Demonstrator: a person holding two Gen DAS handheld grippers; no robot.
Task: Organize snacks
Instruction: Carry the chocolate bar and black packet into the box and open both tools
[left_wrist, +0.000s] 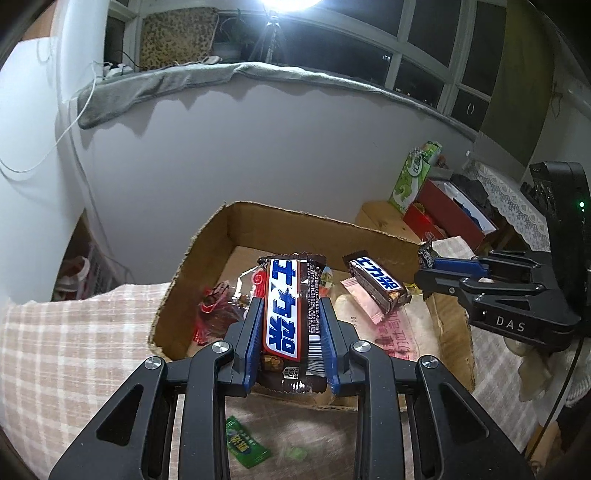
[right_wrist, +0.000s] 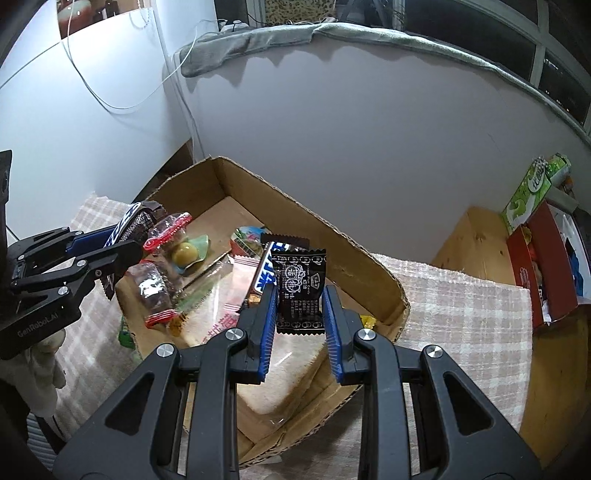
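An open cardboard box (left_wrist: 207, 258) sits on a checked cloth and holds several snacks. Among them are a brown chocolate bar (left_wrist: 376, 286), a pink wrapper (left_wrist: 364, 301) and a red-sealed clear packet (left_wrist: 214, 302). My left gripper (left_wrist: 290, 301) is shut on a second brown chocolate bar with blue lettering (left_wrist: 291, 332), held over the box's near left part. In the right wrist view my right gripper (right_wrist: 301, 295) is shut on a small black candy packet (right_wrist: 301, 284) above the box (right_wrist: 362, 266). The left gripper (right_wrist: 122, 251) shows at the left with its bar (right_wrist: 133, 221).
A green sachet (left_wrist: 245, 446) lies on the checked cloth (left_wrist: 74, 350) in front of the box. To the right, a green tissue box (left_wrist: 413, 177) and a red box (left_wrist: 443, 210) stand on a wooden surface (right_wrist: 469, 243). A white wall rises close behind.
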